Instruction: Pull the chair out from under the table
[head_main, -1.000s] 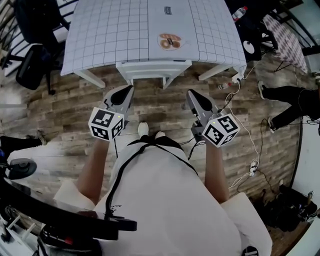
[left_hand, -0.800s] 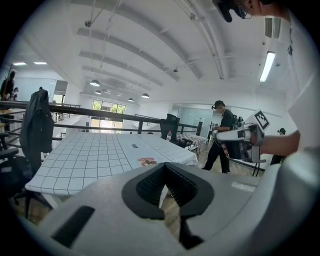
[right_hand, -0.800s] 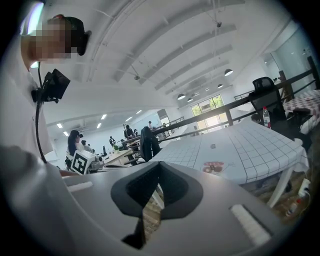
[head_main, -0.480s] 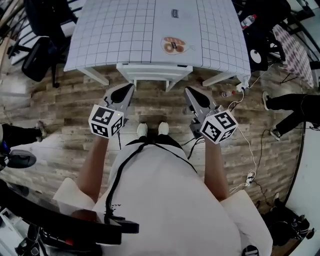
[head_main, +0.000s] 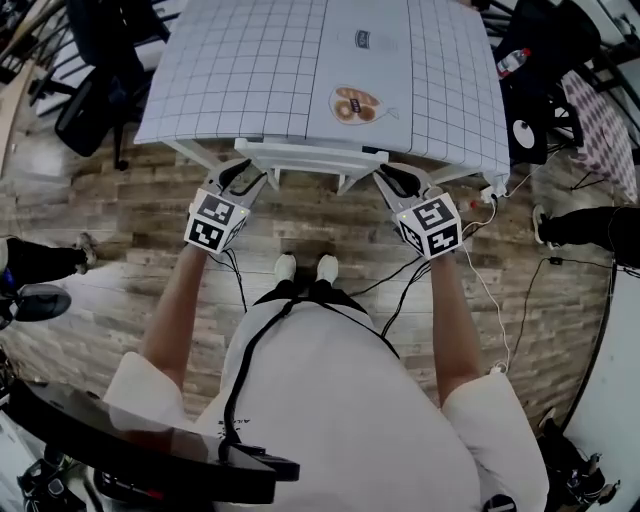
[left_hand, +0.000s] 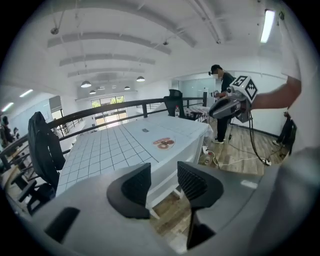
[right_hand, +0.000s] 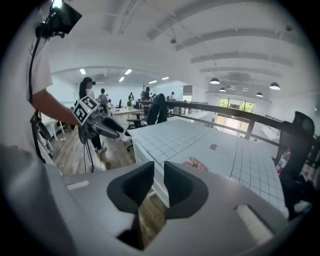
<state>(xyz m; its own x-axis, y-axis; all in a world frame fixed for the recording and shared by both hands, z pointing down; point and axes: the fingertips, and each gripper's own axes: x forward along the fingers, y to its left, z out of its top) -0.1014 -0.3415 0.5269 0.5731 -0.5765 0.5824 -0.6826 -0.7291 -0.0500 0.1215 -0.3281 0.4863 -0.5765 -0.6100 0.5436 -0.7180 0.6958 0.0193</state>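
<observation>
Tucked under the counter's (head_main: 250, 70) near edge, white chair (head_main: 310, 155) — likely stiff, fairly light; best taken at backrest's left and right ends. Just opened, apart, empty — left gripper (head_main: 245, 178), right gripper (head_main: 392, 180).

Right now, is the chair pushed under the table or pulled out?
Pushed in: only the white back of the chair shows at the edge of the table; its seat is hidden.

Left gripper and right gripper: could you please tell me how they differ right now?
Fingers of the left gripper stand wider apart than those of the right gripper. The left gripper is by the chair back's left end, the right gripper by its right end. Both have just been opening, with nothing gripped between their fingers.
</observation>
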